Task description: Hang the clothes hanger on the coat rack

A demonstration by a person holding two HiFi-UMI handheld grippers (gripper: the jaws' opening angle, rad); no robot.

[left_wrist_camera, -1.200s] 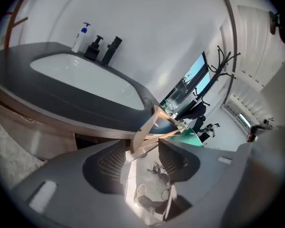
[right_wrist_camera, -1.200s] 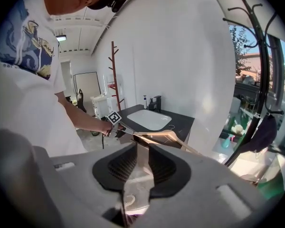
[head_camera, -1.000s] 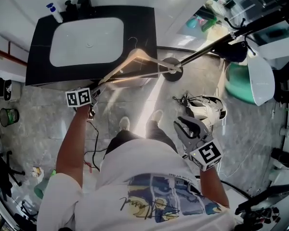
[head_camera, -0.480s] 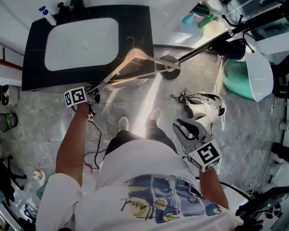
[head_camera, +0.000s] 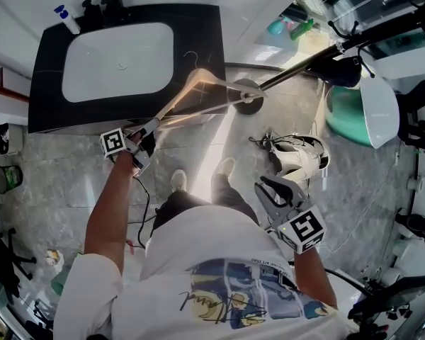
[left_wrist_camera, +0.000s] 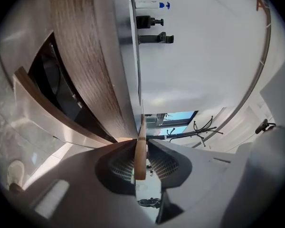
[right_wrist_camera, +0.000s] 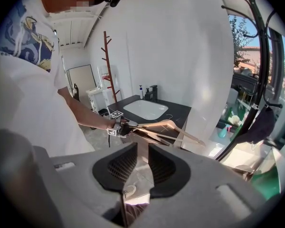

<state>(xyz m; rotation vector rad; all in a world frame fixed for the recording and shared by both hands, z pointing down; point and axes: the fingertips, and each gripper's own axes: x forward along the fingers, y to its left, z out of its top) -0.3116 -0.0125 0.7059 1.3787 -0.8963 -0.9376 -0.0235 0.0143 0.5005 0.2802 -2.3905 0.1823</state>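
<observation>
Left tool [left_wrist_camera: 141, 145]: closing right now on the clothes hanger [head_camera: 176, 98]. We see its wooden end pinched edge-on between the pads, where a second ago the jaws stood far wider.
Hanger: carried in the air just off the front of the black counter [head_camera: 198, 27], barely shifted from before. The left tool's marker cube has rolled round.
Meaning: we judge the grip is being firmed up for the carry; the hanging is not yet done.
Right tool [right_wrist_camera: 142, 151]: jaws parted, nothing between them, waiting by our side.
Coat rack [head_camera: 297, 71]: black pole to the right, the hanger on none of its hooks.
Hard to see: the hanger's wire hook is a faint line against the counter, and the black rack's top runs off the head view. A brown rack [right_wrist_camera: 107, 61] stands further back; which one is meant, we can't tell.
</observation>
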